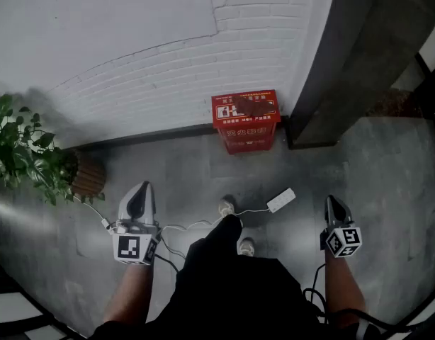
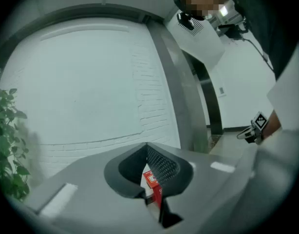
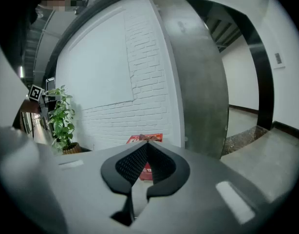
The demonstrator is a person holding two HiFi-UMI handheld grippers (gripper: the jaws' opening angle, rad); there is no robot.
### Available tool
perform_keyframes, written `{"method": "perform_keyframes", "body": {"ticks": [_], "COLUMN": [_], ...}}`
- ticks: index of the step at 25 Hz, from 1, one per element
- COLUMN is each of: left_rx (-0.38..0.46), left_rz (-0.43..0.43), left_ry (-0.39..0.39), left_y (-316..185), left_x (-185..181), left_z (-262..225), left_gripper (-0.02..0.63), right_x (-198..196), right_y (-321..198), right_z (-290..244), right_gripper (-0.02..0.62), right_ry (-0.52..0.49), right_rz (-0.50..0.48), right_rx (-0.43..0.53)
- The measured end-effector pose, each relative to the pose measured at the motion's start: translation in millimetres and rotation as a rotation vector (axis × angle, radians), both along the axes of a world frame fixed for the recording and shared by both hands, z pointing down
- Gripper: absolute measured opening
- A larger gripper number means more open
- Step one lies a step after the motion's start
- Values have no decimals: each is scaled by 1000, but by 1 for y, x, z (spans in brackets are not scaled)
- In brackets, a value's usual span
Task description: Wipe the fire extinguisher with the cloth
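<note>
Left gripper (image 1: 142, 190) and right gripper (image 1: 333, 202) are both pressed together, empty — above a grey floor (image 1: 387, 168); a red box (image 1: 246, 120) stands against a white brick wall (image 1: 168, 69).

Your left gripper (image 2: 147, 147): jaws shut, tips touching, empty. Thru gap below tips: red rectangular box w/ white label (image 2: 150, 179). Far left: green leafy plant (image 2: 6, 145). Behind: white-painted brick wall (image 2: 149, 96).

White brick wall (image 1: 132, 48), grey floor (image 1: 373, 168), potted plant (image 1: 33, 158) left, dark pillar (image 1: 345, 55) right.
</note>
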State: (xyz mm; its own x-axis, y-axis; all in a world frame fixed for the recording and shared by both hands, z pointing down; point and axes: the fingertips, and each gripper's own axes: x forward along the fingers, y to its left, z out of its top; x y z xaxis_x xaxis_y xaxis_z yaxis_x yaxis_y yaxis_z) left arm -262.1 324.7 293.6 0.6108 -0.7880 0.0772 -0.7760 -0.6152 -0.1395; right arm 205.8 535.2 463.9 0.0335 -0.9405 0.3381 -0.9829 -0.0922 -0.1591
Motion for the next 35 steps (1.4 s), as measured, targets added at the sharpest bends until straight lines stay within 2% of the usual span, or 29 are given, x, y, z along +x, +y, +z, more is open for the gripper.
{"method": "perform_keyframes", "body": {"ticks": [5, 10, 14, 17, 19, 21, 24, 26, 28, 30, 32, 35], "left_rx": [9, 31, 39, -17, -31, -42, -93, -120, -127, -119, -103, -146], "left_rz": [-13, 62, 126, 104, 84, 33, -107, -192, -262, -306, -332, -456], "left_ry": [30, 78, 42, 70, 82, 80, 33, -14, -26, -41, -100, -145], "left_y": [-84, -207, -269, -298, -307, -310, -312, -311, -313, -313, -308, -300], "left_x": [14, 77, 104, 114, 122, 123, 95, 74, 63, 54, 38, -2], "left_z": [17, -6, -29, -42, -45, -42, -31, -26, -26, -30, -31, -21], "left_gripper": [0, 0, 0, 0, 0, 0, 0, 0, 0, 0, 0, 0], "right_x": [16, 41, -1, -30, -35, -29, -27, -37, -45, -52, -61, -66], "right_y": [-86, -211, -296, -348, -381, -411, -453, -477, -498, -513, -520, -530], "right_z": [-10, -20, -2, 19, 35, 59, 113, 148, 171, 189, 210, 243], "right_gripper": [2, 2, 3, 3, 3, 3, 5, 48, 84, 84, 91, 110], "right_ry": [12, 71, 125, 142, 169, 191, 181, 171, 184, 223, 252, 272], "right_rz": [-17, -40, -187, -323, -399, -433, -492, -588, -681, -749, -820, -862], "right_rx": [41, -34, -131, -215, -255, -293, -405, -499, -567, -603, -645, -750]}}
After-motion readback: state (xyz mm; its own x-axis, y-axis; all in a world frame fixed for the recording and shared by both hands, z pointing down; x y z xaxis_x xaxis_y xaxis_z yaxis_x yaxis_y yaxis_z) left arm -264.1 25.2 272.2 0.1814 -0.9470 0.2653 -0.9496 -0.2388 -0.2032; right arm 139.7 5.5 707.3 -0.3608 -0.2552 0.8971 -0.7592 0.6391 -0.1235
